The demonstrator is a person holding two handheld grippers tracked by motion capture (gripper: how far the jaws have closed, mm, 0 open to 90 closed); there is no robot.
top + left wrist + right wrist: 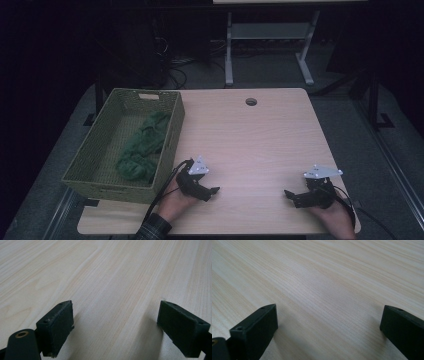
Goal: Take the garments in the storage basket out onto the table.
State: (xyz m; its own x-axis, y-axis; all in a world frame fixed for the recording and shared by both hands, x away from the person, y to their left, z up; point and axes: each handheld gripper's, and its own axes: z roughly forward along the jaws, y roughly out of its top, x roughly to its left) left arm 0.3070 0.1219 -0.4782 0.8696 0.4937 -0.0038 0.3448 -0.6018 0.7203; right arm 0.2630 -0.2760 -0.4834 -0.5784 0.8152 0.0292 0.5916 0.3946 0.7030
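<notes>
Two grippers are resting low on the wooden surface [260,135], left gripper [212,191] and right gripper [290,196] both holding jaws wide apart, empty. A green cloth [142,147] is lying inside the woven basket [172,135] at left.

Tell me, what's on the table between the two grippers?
Nothing: in the high view, bare wooden table lies between the left gripper and the right gripper. The green cloth sits in the basket.

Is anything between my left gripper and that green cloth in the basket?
Yes. The basket's near-right wall stands between the left gripper and the green cloth lying inside. The gripper rests low on the table, jaws open, so it must rise over the rim.
</notes>
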